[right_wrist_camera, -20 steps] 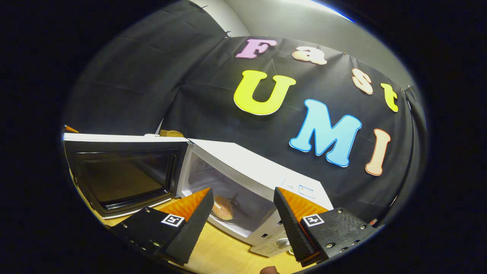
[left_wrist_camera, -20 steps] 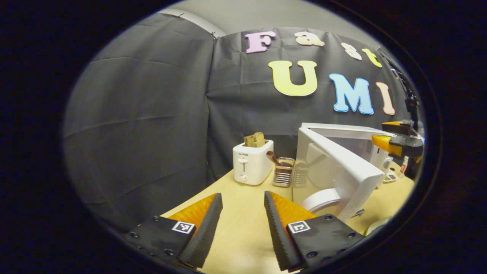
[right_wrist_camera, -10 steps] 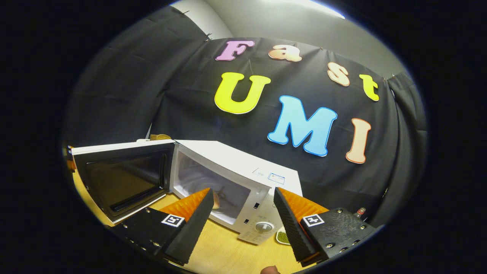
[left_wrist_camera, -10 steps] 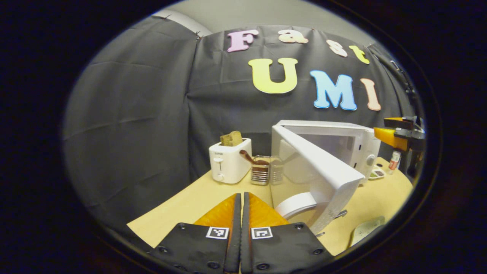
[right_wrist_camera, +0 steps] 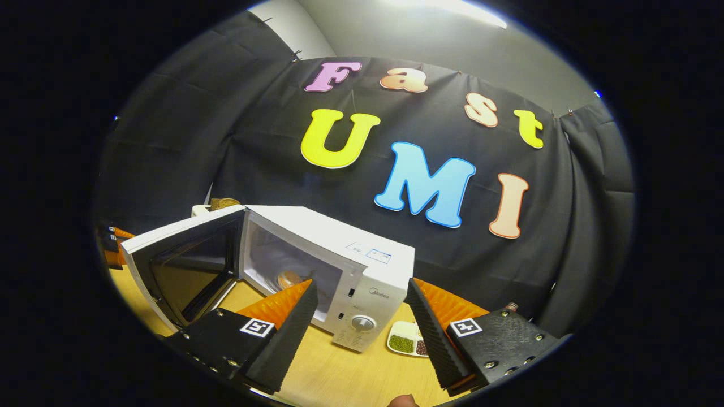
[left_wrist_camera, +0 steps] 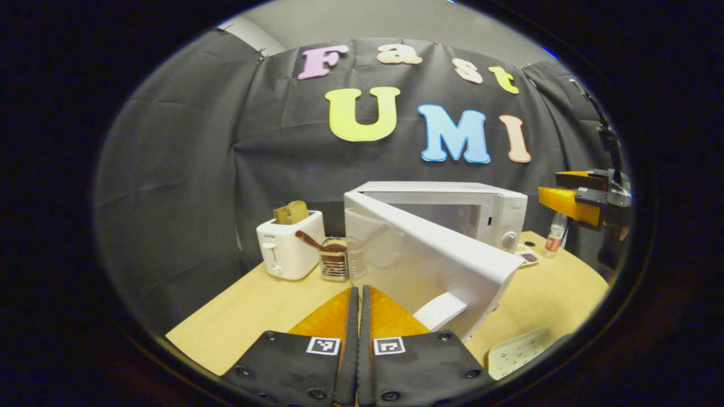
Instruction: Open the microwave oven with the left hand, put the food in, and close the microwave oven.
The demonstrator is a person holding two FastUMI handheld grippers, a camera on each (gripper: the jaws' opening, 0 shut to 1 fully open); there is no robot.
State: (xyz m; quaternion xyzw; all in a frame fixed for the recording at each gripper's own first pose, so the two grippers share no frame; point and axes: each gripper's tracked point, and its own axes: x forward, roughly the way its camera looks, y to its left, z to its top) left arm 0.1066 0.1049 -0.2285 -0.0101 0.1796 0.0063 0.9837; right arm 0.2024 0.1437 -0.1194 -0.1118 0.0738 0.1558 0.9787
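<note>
The food [right_wrist_camera: 289, 278], a round brownish piece, lies on the floor of the microwave oven [right_wrist_camera: 362, 265], seen through the open mouth in the right gripper view. The right gripper [right_wrist_camera: 362, 316] has drawn back from that mouth over the last second: then it hung right at the opening, now the whole front panel and dial lie beyond its fingers. Its jaws stand wide apart and empty. So the placing looks done, and only the closing is left.

The door [left_wrist_camera: 430, 249] hangs open on its hinge at the oven's left edge, swung out toward the near side of the counter [left_wrist_camera: 254, 305]. The oven is a wide box whose long axis runs left to right along the far wall, its mouth facing near.

The left gripper [left_wrist_camera: 358, 305] has gone from spread to pressed together with nothing between its fingers, and sits near the door's outer face, not touching it. That suits a push to swing it shut.

A toaster [left_wrist_camera: 288, 243] stands left of the oven.
</note>
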